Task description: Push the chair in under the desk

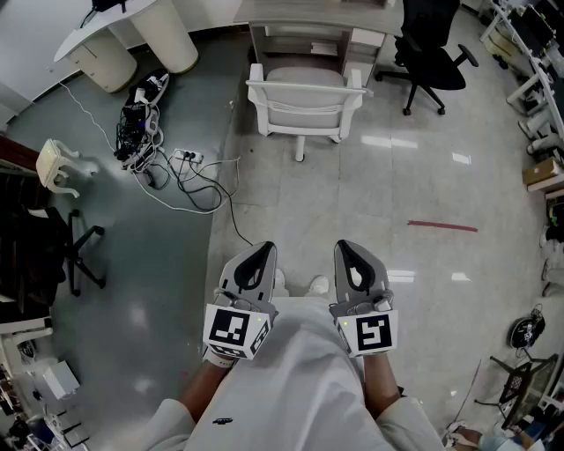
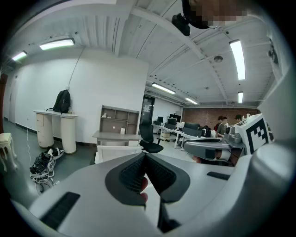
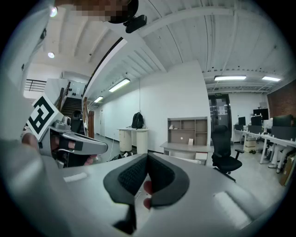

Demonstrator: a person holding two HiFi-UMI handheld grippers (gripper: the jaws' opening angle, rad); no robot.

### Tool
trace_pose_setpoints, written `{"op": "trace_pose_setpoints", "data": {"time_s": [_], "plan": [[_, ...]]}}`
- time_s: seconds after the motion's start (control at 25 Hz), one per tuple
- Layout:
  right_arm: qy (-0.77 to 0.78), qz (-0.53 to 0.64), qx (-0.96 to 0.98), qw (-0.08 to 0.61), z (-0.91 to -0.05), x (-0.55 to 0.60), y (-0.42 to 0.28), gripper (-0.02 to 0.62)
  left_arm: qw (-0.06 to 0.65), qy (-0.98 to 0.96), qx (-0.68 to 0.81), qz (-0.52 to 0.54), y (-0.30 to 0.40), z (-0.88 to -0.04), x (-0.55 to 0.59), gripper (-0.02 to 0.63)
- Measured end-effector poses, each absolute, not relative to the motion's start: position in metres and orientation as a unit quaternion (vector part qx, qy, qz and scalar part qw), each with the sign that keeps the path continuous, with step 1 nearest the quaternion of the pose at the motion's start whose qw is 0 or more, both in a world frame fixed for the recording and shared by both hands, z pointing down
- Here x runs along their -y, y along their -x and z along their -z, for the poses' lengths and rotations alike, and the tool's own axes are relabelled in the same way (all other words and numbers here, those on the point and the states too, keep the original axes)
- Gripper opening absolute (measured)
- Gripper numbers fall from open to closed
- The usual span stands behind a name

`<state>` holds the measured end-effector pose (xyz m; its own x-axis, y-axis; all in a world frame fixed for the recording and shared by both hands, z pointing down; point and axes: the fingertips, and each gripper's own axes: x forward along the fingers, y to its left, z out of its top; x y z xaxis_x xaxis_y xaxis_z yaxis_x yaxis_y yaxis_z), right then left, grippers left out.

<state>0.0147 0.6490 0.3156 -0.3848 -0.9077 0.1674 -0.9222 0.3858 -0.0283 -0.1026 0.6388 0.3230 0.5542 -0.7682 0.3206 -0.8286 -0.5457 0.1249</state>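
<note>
A white chair [image 1: 304, 99] stands on the floor with its back toward me, pulled out from the pale desk [image 1: 319, 16] at the top of the head view. In the left gripper view the chair [image 2: 118, 152] shows just above the jaws, with the desk [image 2: 115, 135] behind it. The desk [image 3: 185, 148] also appears in the right gripper view. My left gripper [image 1: 261, 253] and right gripper [image 1: 347, 251] are held side by side close to my body, well short of the chair. Both are shut, tips together, with nothing between them.
A black office chair [image 1: 432, 55] stands right of the desk. Tangled cables and a power strip [image 1: 181, 172] lie on the floor to the left, near a pile of shoes [image 1: 139, 119]. A red tape strip [image 1: 442, 226] marks the floor at right. Another dark chair [image 1: 40, 247] is at far left.
</note>
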Motion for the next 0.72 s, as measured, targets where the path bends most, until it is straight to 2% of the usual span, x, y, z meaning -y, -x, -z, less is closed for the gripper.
{"op": "trace_pose_setpoints", "data": {"time_s": [0.32,0.56,0.72], "plan": [[-0.559,-0.056,0.825,0.066,-0.316,-0.649,-0.020,0.012,0.139,-0.872,0.457,-0.112,0.100,-0.330,-0.638,0.008],[-0.557,-0.088,0.826,0.019,-0.311,-0.652,-0.014,0.012,0.148,-0.871,0.457,-0.106,0.114,-0.332,-0.636,0.008],[-0.546,-0.090,0.832,0.030,-0.311,-0.651,0.006,0.011,0.154,-0.871,0.456,-0.100,0.131,-0.333,-0.633,0.008]]}}
